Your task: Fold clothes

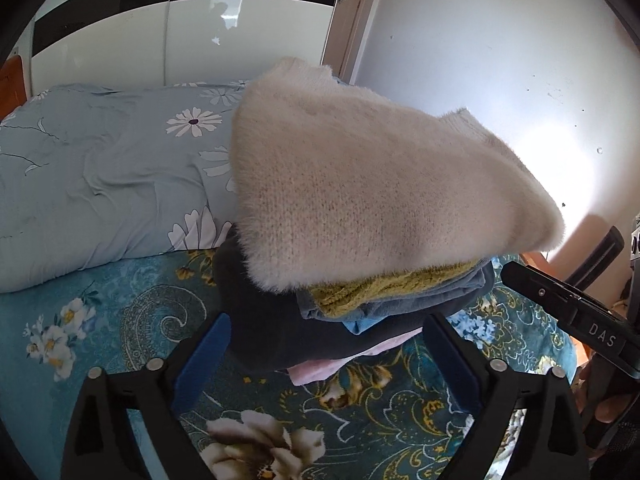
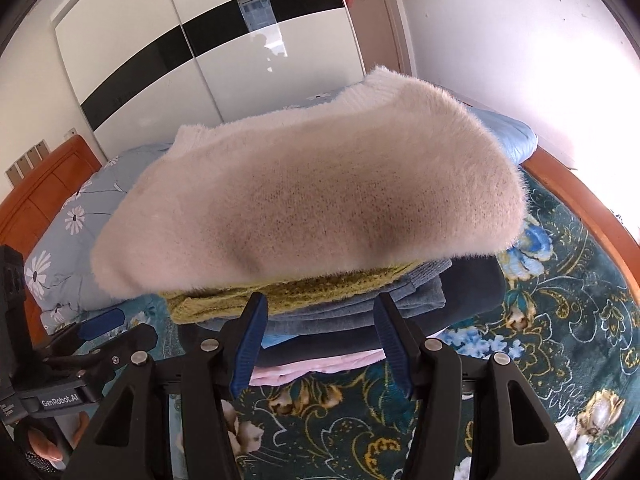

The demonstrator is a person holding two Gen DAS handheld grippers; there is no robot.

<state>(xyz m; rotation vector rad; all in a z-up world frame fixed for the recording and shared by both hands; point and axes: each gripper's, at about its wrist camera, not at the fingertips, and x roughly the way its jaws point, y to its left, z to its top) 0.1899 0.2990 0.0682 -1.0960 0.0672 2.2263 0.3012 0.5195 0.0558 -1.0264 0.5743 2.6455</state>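
Note:
A stack of folded clothes lies on the teal floral bedspread (image 1: 132, 320). On top is a fluffy cream sweater (image 1: 360, 184) (image 2: 320, 200). Below it come an olive knit (image 1: 380, 284) (image 2: 280, 286), a grey-blue garment (image 1: 444, 292) (image 2: 340, 314), a dark navy piece (image 1: 268, 328) (image 2: 472, 292) and a pink one (image 1: 316, 372) (image 2: 320, 364). My left gripper (image 1: 326, 320) stands wide open at the stack's left corner, jaws either side of the navy layer. My right gripper (image 2: 320, 300) is open in front of the stack, holding nothing.
A pale blue daisy-print quilt (image 1: 100, 168) is bunched behind the stack. An orange wooden headboard (image 2: 44, 188) and bed rail (image 2: 592, 208) frame the bed. A white wardrobe with a black band (image 2: 200, 52) and a white wall stand beyond. A hand (image 2: 44, 448) holds the left gripper.

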